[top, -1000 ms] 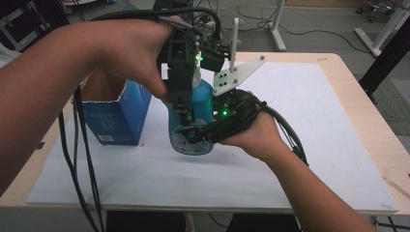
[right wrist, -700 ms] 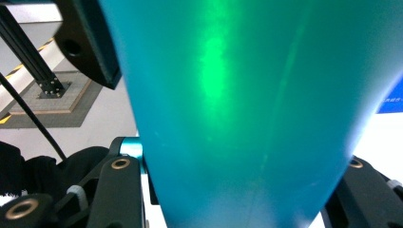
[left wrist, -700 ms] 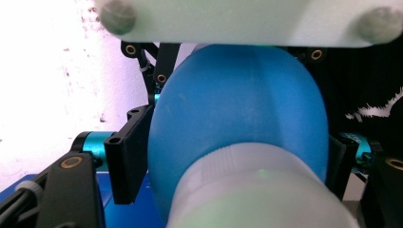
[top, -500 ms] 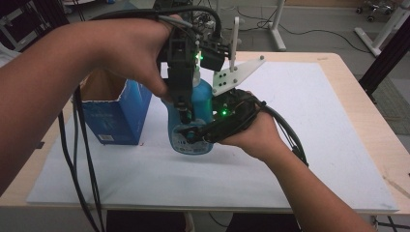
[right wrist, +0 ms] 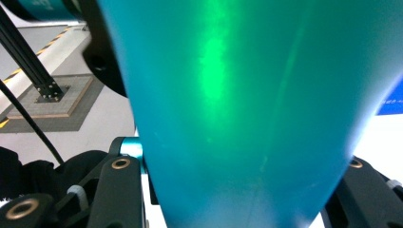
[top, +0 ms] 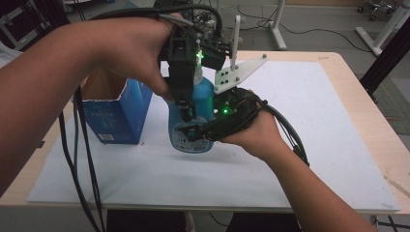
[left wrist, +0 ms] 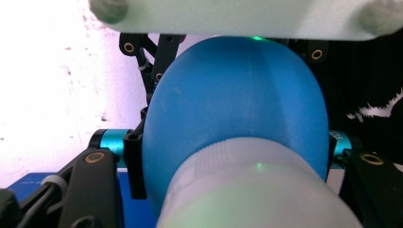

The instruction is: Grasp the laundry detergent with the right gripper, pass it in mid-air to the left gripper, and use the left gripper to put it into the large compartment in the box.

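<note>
A blue plastic bottle [top: 205, 96] with a pale cap stands upright on the white sheet, held from two sides. My left gripper [top: 185, 112] comes down from above and is shut on the bottle's upper part; in the left gripper view the cap [left wrist: 256, 190] and blue shoulder [left wrist: 237, 104] sit between its jaws. My right gripper [top: 191, 133] reaches in from the right and is shut on the lower body, near the label. The bottle's wall [right wrist: 247, 95] fills the gap between the jaws in the right gripper view.
An open blue cardboard box [top: 116, 113] stands just left of the bottle on the white sheet [top: 314, 121], which covers a wooden table [top: 372, 121]. Black cables [top: 77, 159] hang off the left arm over the table's front edge.
</note>
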Motion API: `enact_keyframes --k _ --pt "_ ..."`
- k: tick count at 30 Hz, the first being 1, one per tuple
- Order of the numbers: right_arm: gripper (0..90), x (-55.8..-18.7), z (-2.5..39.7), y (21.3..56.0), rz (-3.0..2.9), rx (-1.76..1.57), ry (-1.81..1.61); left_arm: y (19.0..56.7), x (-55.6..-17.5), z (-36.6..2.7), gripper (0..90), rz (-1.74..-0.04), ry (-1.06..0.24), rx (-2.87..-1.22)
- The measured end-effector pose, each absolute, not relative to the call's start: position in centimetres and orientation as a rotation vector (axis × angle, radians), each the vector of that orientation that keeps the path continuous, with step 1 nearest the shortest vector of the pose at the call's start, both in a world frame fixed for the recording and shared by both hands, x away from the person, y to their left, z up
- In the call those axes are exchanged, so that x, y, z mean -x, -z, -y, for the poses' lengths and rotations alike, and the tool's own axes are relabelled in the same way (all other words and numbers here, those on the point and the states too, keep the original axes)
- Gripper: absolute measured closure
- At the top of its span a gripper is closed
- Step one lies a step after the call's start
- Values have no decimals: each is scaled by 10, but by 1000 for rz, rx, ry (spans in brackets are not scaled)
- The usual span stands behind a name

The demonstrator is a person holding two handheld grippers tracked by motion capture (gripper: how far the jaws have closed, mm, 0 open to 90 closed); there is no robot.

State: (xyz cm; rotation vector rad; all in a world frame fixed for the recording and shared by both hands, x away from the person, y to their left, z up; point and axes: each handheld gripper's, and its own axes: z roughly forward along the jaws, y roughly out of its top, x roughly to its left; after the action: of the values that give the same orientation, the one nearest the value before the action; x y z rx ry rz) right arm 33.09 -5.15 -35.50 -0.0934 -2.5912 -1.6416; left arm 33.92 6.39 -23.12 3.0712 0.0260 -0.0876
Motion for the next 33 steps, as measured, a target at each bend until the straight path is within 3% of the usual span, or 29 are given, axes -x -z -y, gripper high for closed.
enact_keyframes --k 21,24,33 --pt "436 -329 57 354 2602 84 1621 231 -337 -60 396 7 84 -3051" --pt "309 -329 66 353 2618 94 1596 230 -337 -59 395 5 80 -3058" --pt "132 -331 99 347 2771 139 1447 228 -344 -68 395 -62 64 -3079"
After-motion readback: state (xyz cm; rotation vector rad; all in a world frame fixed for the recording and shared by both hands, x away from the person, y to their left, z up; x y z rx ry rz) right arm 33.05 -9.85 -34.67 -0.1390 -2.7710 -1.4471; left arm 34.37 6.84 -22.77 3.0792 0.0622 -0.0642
